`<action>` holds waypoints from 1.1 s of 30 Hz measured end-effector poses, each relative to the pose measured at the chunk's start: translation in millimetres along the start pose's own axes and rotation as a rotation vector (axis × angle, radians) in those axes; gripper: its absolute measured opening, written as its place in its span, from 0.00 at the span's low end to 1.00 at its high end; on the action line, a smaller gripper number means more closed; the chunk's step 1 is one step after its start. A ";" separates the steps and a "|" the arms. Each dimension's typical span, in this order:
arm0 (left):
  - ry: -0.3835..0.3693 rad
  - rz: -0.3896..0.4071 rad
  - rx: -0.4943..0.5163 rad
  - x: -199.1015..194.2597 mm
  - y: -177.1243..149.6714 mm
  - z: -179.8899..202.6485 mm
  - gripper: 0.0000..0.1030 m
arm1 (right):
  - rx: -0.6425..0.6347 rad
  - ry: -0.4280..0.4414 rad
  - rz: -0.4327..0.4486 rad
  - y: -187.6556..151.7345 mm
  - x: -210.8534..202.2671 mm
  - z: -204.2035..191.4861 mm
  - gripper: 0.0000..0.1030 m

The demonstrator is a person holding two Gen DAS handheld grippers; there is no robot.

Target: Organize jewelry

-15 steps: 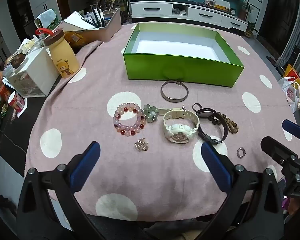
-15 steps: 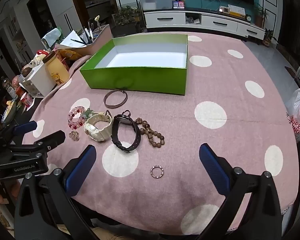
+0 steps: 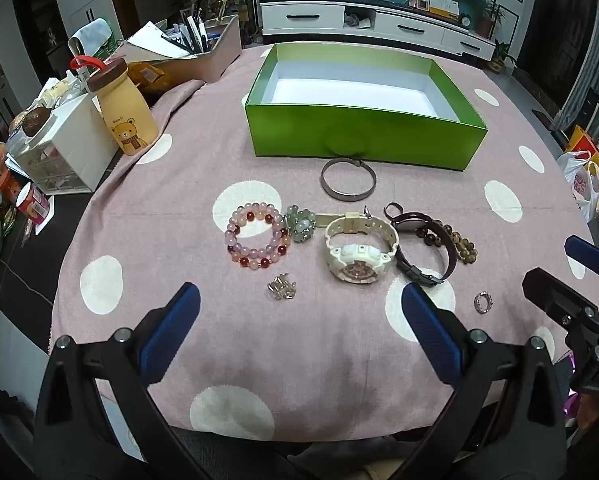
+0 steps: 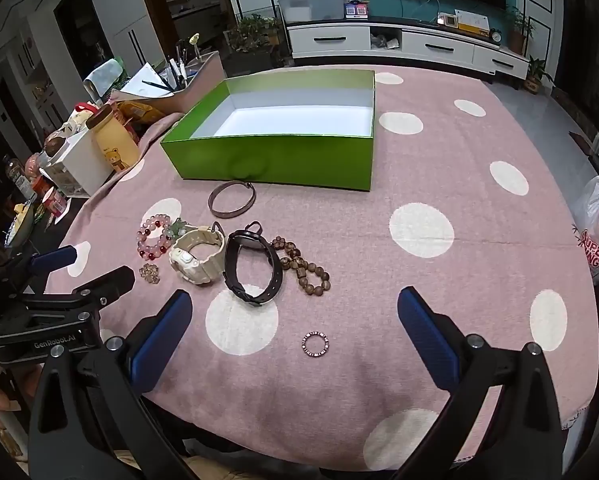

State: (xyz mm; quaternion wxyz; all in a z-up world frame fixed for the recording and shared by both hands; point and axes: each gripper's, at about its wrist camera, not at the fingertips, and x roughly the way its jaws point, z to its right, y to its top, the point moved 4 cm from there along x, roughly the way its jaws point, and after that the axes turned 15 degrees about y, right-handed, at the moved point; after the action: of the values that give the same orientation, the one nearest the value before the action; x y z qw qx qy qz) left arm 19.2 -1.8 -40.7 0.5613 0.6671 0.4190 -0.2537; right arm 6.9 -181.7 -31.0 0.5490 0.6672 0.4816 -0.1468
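Jaws on my left gripper (image 3: 299, 312) and right gripper (image 4: 293, 320) are gaping wide, holding nothing. Frame edges are cutting off my handles. Beyond them, jewelry is lying in a sideways row: ring (image 4: 314, 345), dark watch (image 4: 251, 268), white watch (image 3: 359, 252), bead bracelet (image 3: 257, 242), bangle (image 3: 348, 185). The green box (image 3: 363, 132) is sitting behind, open.

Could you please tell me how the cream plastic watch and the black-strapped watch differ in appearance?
The cream plastic watch is chunky with a thick, ridged strap; the black-strapped watch is slim with a thin, smooth band. The cream one's face points toward the camera; the black one's sits at the far end. Both lie side by side, straps looped, on the pink tablecloth.
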 end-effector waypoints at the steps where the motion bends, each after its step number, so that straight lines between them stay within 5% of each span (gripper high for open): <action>1: -0.001 0.001 0.000 0.2 -0.5 0.0 0.98 | 0.000 0.000 0.000 -0.5 0.5 -0.1 0.99; 33: -0.004 -0.001 0.006 -5.4 3.0 3.1 0.98 | -0.002 0.003 0.003 -4.0 4.6 -4.2 0.99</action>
State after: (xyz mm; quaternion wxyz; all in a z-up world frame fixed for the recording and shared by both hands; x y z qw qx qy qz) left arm 19.4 -6.2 -35.4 0.5597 0.6682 0.4177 -0.2566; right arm 4.6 -176.1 -35.2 0.5489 0.6677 0.4817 -0.1444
